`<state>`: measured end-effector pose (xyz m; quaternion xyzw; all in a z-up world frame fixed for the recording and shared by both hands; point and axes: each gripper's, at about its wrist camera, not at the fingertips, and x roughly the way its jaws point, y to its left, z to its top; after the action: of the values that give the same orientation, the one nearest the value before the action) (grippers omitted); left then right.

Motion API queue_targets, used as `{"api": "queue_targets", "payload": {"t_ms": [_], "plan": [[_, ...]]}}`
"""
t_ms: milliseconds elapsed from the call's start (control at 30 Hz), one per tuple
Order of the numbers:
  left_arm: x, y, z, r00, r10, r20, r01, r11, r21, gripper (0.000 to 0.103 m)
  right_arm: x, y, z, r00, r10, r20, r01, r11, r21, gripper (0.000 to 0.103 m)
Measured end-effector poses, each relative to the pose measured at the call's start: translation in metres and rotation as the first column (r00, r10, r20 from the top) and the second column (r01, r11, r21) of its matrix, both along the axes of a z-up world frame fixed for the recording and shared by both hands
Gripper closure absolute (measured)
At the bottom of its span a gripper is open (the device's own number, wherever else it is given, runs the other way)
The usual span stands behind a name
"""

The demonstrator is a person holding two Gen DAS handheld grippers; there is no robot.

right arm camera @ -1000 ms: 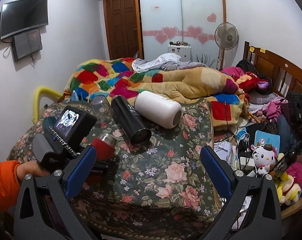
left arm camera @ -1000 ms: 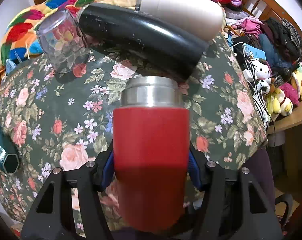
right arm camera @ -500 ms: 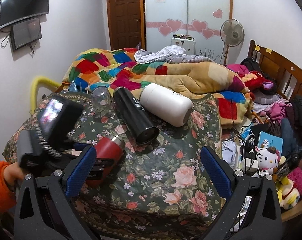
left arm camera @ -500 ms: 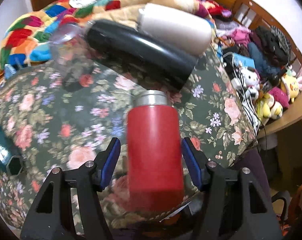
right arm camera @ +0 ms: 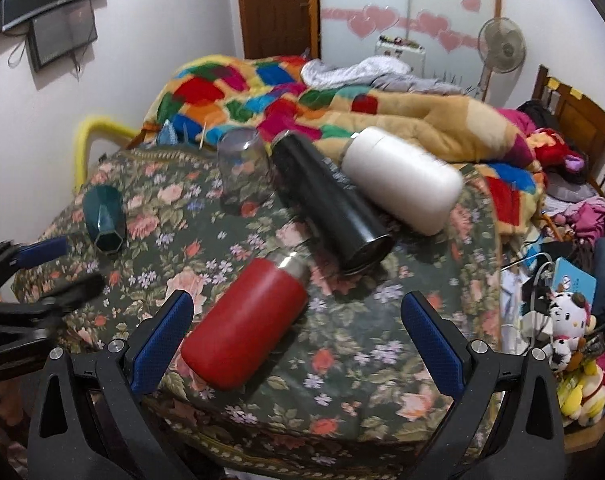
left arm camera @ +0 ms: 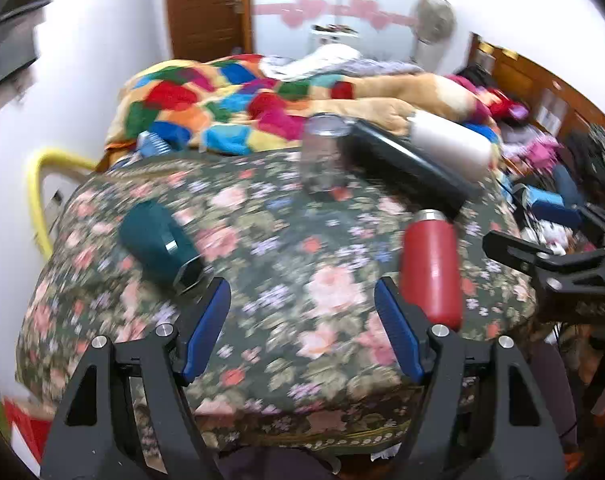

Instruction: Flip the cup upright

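Observation:
A red cup with a steel rim point(right arm camera: 248, 324) lies on its side on the floral cloth, near the front edge; it also shows in the left wrist view point(left arm camera: 432, 266). A clear glass point(right arm camera: 242, 170) stands mouth down at the back. A black flask point(right arm camera: 330, 202), a white flask point(right arm camera: 400, 188) and a teal cup point(right arm camera: 102, 216) lie on their sides. My left gripper point(left arm camera: 302, 330) is open and empty, left of the red cup. My right gripper point(right arm camera: 298, 340) is open and empty, with the red cup just ahead of its left finger.
The floral cloth point(right arm camera: 382, 344) covers a rounded table. A patchwork quilt point(right arm camera: 286, 100) is heaped behind. Plush toys and cables point(right arm camera: 558, 320) crowd the right side. A yellow rail point(right arm camera: 90, 132) stands at the left.
My left gripper has opened, let go of the red cup and drawn back and left. The red cup now lies free on the cloth. My right gripper has moved closer to it.

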<state>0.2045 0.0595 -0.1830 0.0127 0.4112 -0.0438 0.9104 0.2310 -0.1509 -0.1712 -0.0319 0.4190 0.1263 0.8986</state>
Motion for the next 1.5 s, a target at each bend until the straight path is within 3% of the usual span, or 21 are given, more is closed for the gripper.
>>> {"api": "queue_targets", "payload": {"t_ms": [67,133,233,333,667,733,1067,1333,1500], "plan": [[-0.008,0.009,-0.004,0.999,0.053,0.009,-0.053,0.999,0.006,0.030,0.006,0.006,-0.008,0.999,0.007,-0.035,-0.006,1.000,0.008,0.001],[-0.016,0.016,-0.009,0.996,0.091,0.014,-0.091,0.996,0.005,0.030,0.014,0.010,-0.018,0.995,0.013,-0.094,-0.010,0.999,0.039,0.011],[-0.026,0.022,-0.015,0.992,0.124,0.021,-0.124,0.992,0.004,0.030,0.025,0.013,-0.032,0.982,0.031,-0.188,-0.009,0.993,0.117,0.016],[-0.032,0.028,-0.018,0.990,0.141,0.019,-0.141,0.990,-0.022,0.030,0.034,0.016,-0.046,0.969,0.011,-0.248,0.020,0.992,0.125,0.022],[-0.038,0.028,-0.025,0.985,0.172,0.013,-0.171,0.985,-0.032,0.030,0.058,0.023,-0.076,0.920,0.005,-0.391,0.074,0.980,0.186,0.025],[-0.038,0.028,-0.025,0.984,0.179,0.014,-0.179,0.983,-0.030,0.030,0.066,0.024,-0.082,0.907,0.010,-0.421,0.083,0.976,0.201,0.030],[-0.037,0.028,-0.022,0.979,0.202,0.020,-0.201,0.979,-0.033,0.030,0.060,0.037,-0.062,0.937,0.064,-0.344,0.001,0.982,0.187,0.041],[-0.035,0.026,-0.015,0.978,0.205,0.037,-0.204,0.978,-0.040,0.030,0.042,0.045,-0.016,0.981,0.104,-0.165,-0.081,0.987,0.142,0.043],[-0.032,0.024,-0.015,0.979,0.203,0.036,-0.201,0.978,-0.045,0.030,0.040,0.056,0.001,0.991,0.118,-0.068,-0.113,0.991,0.077,0.044]]}}
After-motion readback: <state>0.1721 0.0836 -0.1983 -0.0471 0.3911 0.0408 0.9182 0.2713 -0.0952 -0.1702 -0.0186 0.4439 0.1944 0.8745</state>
